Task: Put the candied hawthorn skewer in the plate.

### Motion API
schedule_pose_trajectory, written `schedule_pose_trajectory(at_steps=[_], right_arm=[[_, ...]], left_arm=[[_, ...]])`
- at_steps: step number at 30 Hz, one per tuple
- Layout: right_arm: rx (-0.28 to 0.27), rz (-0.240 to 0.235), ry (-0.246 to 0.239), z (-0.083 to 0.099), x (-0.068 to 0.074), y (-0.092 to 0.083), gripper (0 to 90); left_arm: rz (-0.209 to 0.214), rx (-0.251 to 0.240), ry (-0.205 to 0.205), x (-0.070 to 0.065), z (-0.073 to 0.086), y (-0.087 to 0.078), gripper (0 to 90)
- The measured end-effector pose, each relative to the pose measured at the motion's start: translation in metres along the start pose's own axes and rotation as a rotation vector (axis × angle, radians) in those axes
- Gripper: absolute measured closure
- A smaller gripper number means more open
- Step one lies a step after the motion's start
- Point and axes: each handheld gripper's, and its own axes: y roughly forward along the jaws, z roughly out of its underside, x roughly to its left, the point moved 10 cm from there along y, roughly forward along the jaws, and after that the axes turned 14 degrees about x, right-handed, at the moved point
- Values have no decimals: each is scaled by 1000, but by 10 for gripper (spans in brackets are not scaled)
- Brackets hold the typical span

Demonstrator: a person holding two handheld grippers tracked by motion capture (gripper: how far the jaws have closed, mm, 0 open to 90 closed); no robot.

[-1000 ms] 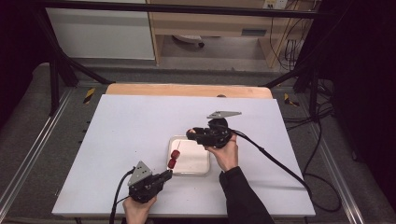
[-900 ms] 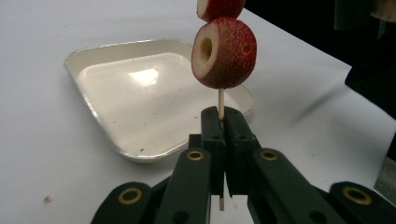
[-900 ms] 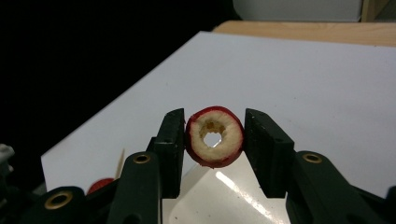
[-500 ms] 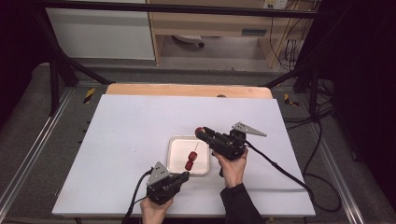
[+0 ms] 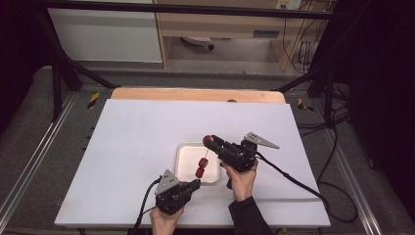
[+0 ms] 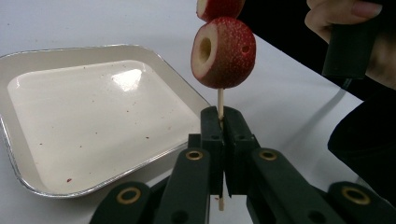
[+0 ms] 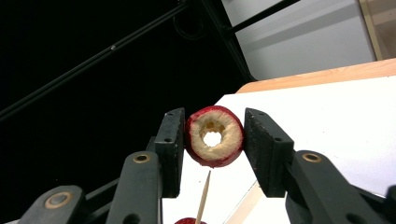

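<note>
— Grippers have both shifted since a second ago: our left gripper [image 5: 195, 185] moved right along the near edge of the table [image 5: 122, 147], and our right gripper [image 5: 211, 142] came nearer, over the tray [image 5: 182, 169].

— What does it mean for us?

— We think the threading can start. The left jaws are shut on the skewer [image 6: 220, 103], which stands upright with two red fruit pieces [image 5: 201, 167] on it. The right jaws, half closed, hold a cored fruit ring [image 7: 214, 136] just above the skewer tip.

From above we look down on the table [image 5: 122, 147], while each close gripper view looks along its jaws, sharing the skewer [image 6: 220, 100] over the tray [image 5: 186, 166].
</note>
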Motion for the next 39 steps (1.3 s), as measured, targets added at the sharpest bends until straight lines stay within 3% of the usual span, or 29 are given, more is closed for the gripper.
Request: schedule_pose_trajectory(at_steps=[10, 15, 21, 29, 36, 39], right_arm=[[-2, -12, 3, 3, 2, 2, 600], [-14, -16, 2, 5, 4, 2, 600], [-32, -1, -11, 5, 4, 0, 600], [-33, 2, -11, 5, 5, -1, 600], [-31, 1, -11, 4, 5, -2, 600], [-17, -3, -8, 7, 5, 0, 601]], left_arm=[[0, -9, -9, 0, -1, 1, 877], [5, -12, -27, -1, 0, 2, 879], [8, -49, -60, -1, -1, -2, 881], [6, -59, -76, 1, 0, -2, 881], [17, -63, -78, 0, -1, -3, 882], [14, -62, -52, -2, -2, -3, 882]])
